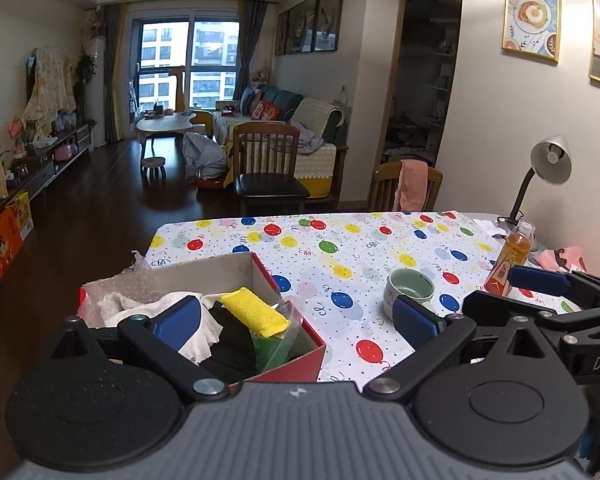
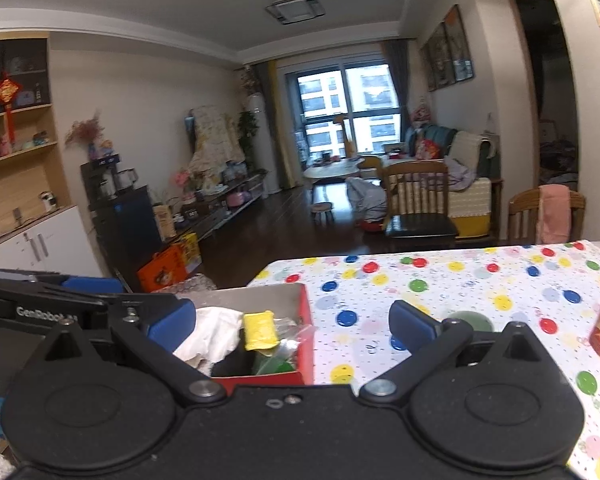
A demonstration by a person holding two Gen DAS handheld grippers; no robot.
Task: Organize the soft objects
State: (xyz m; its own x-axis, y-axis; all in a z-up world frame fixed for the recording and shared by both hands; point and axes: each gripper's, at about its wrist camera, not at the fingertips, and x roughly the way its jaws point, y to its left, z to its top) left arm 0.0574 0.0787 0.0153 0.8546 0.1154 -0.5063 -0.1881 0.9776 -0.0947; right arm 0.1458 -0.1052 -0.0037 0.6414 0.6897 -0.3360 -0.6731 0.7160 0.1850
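Observation:
A red box [image 1: 300, 364] with a cardboard inside stands at the table's near left corner. In it lie a yellow sponge cloth [image 1: 256, 310], a white cloth [image 1: 204, 340], a black cloth [image 1: 236, 340], a green item in clear plastic [image 1: 276, 344] and bubble wrap [image 1: 116, 292]. My left gripper [image 1: 296, 320] is open wide just above the box's right side, with nothing between its pads. My right gripper [image 2: 292, 322] is also open and empty, with the box [image 2: 306, 320] and the yellow cloth [image 2: 260, 330] ahead of it. One of its blue fingers [image 1: 538, 278] shows at the right of the left wrist view.
A balloon-print tablecloth [image 1: 340, 248] covers the table. On it stand a green-lined cup [image 1: 410, 288], an orange drink bottle [image 1: 510, 260] and a desk lamp [image 1: 548, 160]. Wooden chairs [image 1: 268, 168] stand beyond the far edge. The floor drops away left of the box.

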